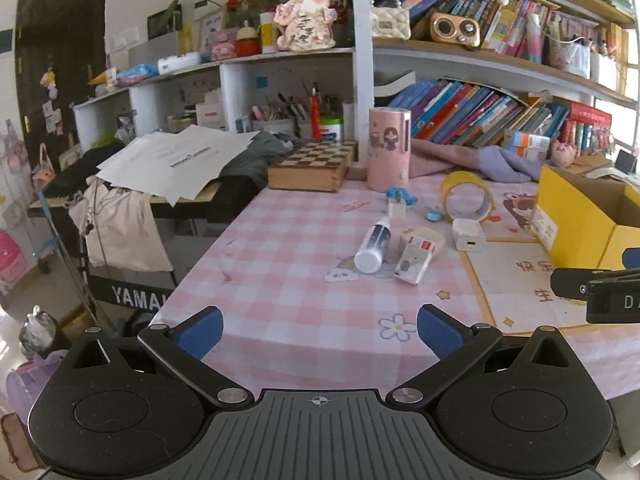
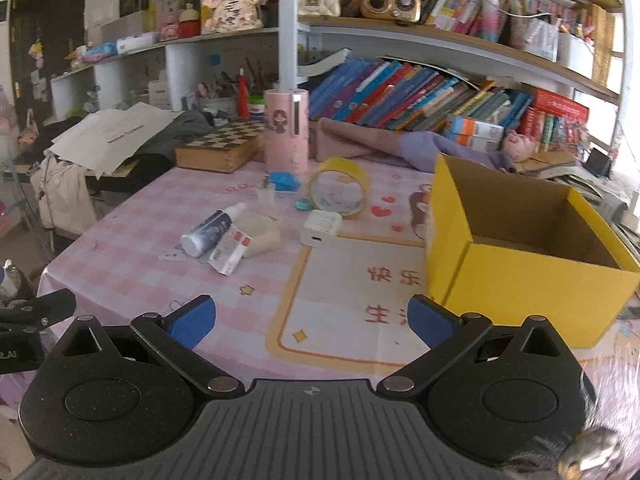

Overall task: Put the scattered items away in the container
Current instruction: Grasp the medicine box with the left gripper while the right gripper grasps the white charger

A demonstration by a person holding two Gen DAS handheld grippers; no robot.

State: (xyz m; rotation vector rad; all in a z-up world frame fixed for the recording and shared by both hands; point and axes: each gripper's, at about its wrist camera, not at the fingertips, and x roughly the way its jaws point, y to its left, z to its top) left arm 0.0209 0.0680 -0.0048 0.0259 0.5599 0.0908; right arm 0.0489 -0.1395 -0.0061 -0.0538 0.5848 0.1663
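Note:
An open yellow cardboard box (image 2: 516,280) (image 1: 576,220) stands empty at the table's right. Scattered left of it lie a white spray bottle (image 1: 374,245) (image 2: 212,229), a small white carton (image 1: 415,259) (image 2: 232,251) leaning on a beige block (image 2: 262,234), a white charger (image 1: 469,234) (image 2: 320,229), a yellow tape roll (image 1: 466,197) (image 2: 339,192), a blue toy (image 1: 401,194) (image 2: 285,181) and a small teal piece (image 2: 303,204). My left gripper (image 1: 320,330) and right gripper (image 2: 311,322) hover open near the front edge, holding nothing.
A pink cylinder (image 2: 286,136), a chessboard box (image 1: 312,165) and a purple cloth (image 2: 400,146) line the back of the pink checked tablecloth (image 1: 288,240). Shelves of books (image 2: 420,96) rise behind. A keyboard stand with papers (image 1: 176,160) sits left of the table.

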